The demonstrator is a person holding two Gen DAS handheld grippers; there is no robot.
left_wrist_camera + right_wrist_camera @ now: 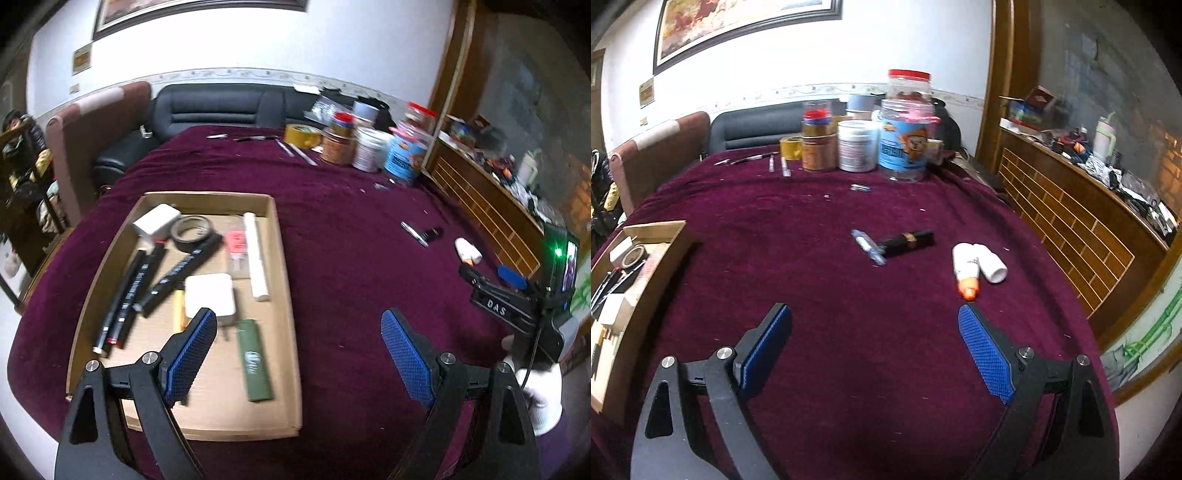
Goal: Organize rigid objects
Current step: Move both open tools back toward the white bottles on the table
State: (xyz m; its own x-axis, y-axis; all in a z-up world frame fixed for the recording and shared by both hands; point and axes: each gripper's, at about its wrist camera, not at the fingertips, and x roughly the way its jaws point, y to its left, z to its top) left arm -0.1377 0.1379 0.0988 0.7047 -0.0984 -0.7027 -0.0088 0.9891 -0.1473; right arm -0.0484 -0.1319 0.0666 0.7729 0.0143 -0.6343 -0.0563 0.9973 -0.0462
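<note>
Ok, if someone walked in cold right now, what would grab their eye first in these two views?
Probably the shallow cardboard tray on the dark red tablecloth, already holding black markers, a tape roll and white chargers. Next, the strays out on the cloth: a black tube touching a small clear pen, and a white bottle with an orange tip. Both sets of tongs are open and empty.

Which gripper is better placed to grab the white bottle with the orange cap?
Likely the right gripper: it is open and empty, and the bottle lies on the cloth just beyond its right finger. The left gripper, also open, hangs by the box, farther away.
</note>
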